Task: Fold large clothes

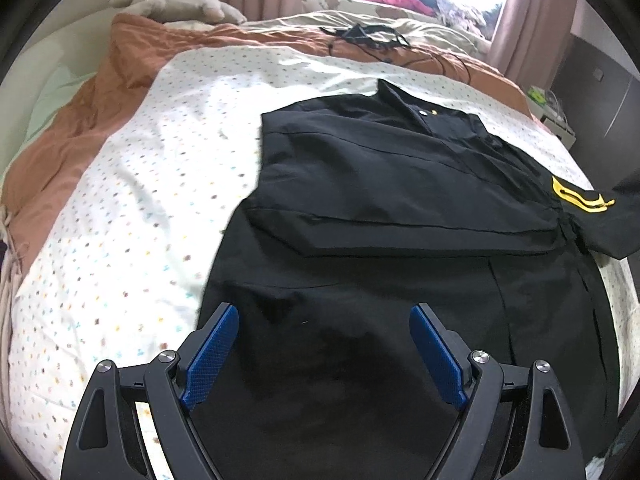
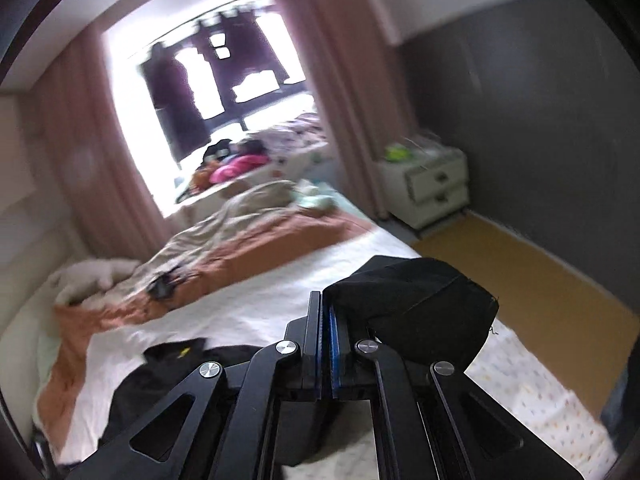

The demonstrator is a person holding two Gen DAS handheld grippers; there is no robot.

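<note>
Two grippers are in use over a bed (image 1: pixel 140 184) covered by a white dotted sheet. We see the black shirt (image 1: pixel 400 200) spread on that sheet, collar toward the window, with its left side already folded inward so that a flat panel lies across the chest. One sleeve with a yellow stripe (image 1: pixel 580 196) extends off the right edge of the left wrist view. The left gripper (image 1: pixel 324 356) hangs above the lower part of the shirt, its jaws spread wide with only dark cloth beneath them and nothing between the blue pads (image 1: pixel 212 360). The right gripper (image 2: pixel 326 344) is raised above the bed, its jaws pressed fully together on a bunched edge of black fabric (image 2: pixel 420 304), which stands up just beside and to the right of the jaws. We note an orange-brown blanket (image 1: pixel 80 132) behind the sheet and a white nightstand (image 2: pixel 432 188) against the grey wall.
</note>
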